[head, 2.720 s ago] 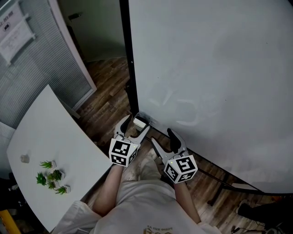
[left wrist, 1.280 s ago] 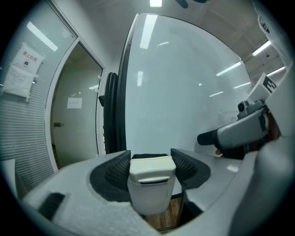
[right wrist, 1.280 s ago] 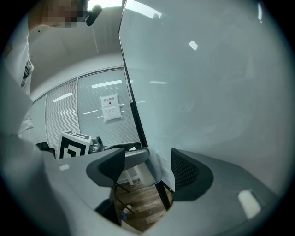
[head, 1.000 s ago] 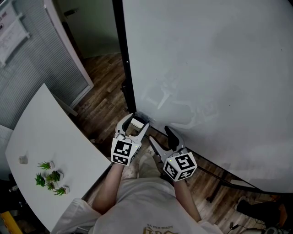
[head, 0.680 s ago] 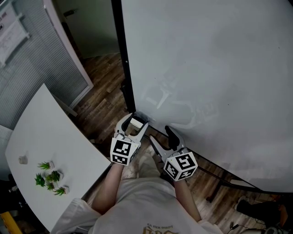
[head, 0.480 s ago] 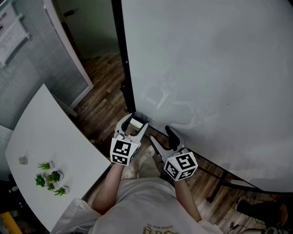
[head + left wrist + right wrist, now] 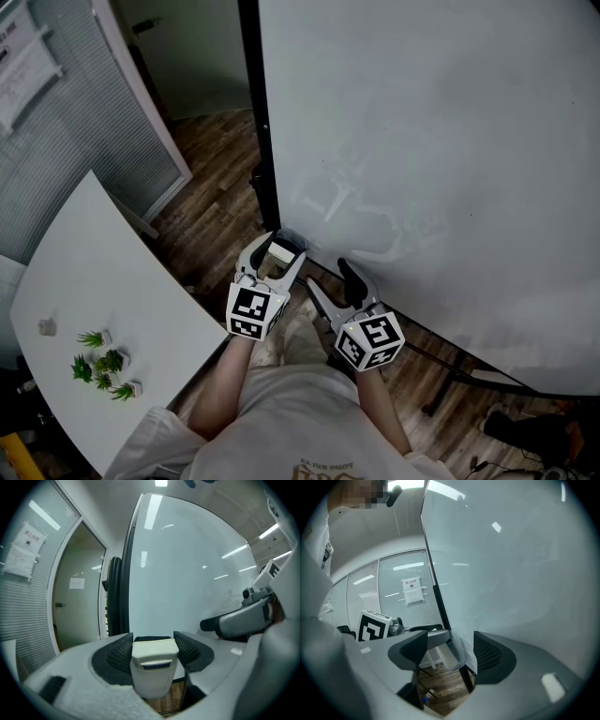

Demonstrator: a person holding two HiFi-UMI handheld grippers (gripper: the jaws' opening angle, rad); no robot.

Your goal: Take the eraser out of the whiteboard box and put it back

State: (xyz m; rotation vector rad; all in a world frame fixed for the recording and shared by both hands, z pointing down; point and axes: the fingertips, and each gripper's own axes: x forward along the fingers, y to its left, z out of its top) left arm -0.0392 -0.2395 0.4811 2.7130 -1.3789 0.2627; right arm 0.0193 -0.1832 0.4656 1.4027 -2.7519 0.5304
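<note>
Left gripper (image 7: pixel 153 639) is clenched on the eraser (image 7: pixel 154 667), pads squeezing its two sides, and the eraser stands on end right ahead at the clear whiteboard box (image 7: pixel 293 240) by the whiteboard's (image 7: pixel 422 141) lower left corner. Seated inside or lifted? I can't tell. Right gripper (image 7: pixel 450 651) waits just beside, jaws apart and empty. Black frame post (image 7: pixel 258 122) on the left, no obstruction.

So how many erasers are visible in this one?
1. The eraser is clamped between the left gripper's jaws, beside the whiteboard's lower left corner. The clear box there is partly hidden, so another could be inside.
</note>
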